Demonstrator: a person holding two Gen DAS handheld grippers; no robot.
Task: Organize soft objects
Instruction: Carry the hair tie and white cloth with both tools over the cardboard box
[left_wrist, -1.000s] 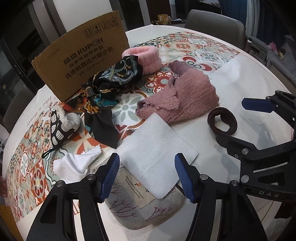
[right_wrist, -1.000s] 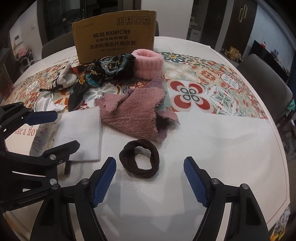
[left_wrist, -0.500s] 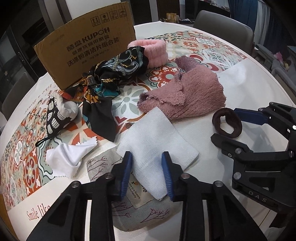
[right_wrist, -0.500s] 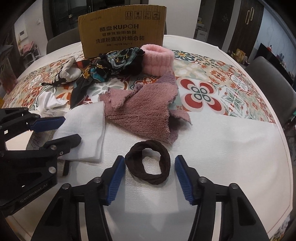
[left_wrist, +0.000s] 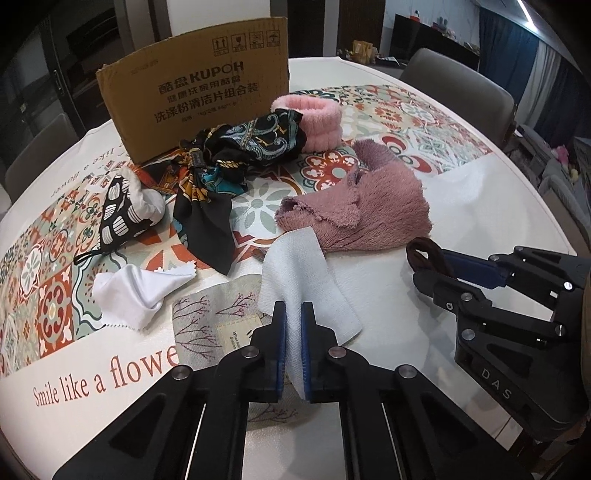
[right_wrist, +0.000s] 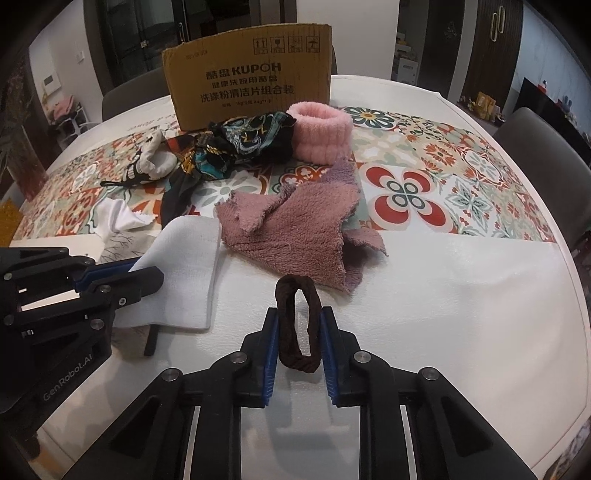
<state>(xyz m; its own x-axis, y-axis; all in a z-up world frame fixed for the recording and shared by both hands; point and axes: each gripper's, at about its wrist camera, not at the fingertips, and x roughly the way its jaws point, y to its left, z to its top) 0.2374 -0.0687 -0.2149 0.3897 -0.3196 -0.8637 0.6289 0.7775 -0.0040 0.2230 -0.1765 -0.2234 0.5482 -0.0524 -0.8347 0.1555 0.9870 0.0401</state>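
Left wrist view: your left gripper (left_wrist: 293, 341) has just been closing and is now clamped on the near edge of the white cloth (left_wrist: 295, 273), low centre of the frame, with the fabric pinched and raised between the blue pads. That cloth lies partly over a grey printed pouch (left_wrist: 207, 325) on the surface (left_wrist: 480, 192).

Right wrist view: your right gripper (right_wrist: 297, 343) has just been closing too; its pads press on both sides of the brown hair band (right_wrist: 295, 325), squeezed into a narrow upright loop at lower centre.

Just beyond the band and cloth sits the crumpled mauve towel (right_wrist: 295, 229), mid-frame. Further up are the pink fluffy band (right_wrist: 321, 129) and the dark patterned scarf (right_wrist: 236, 147), touching each other, in front of the upright cardboard box (right_wrist: 251, 74). At left lie a black-and-white pouch (left_wrist: 122, 214) and a small white wipe (left_wrist: 136, 288).
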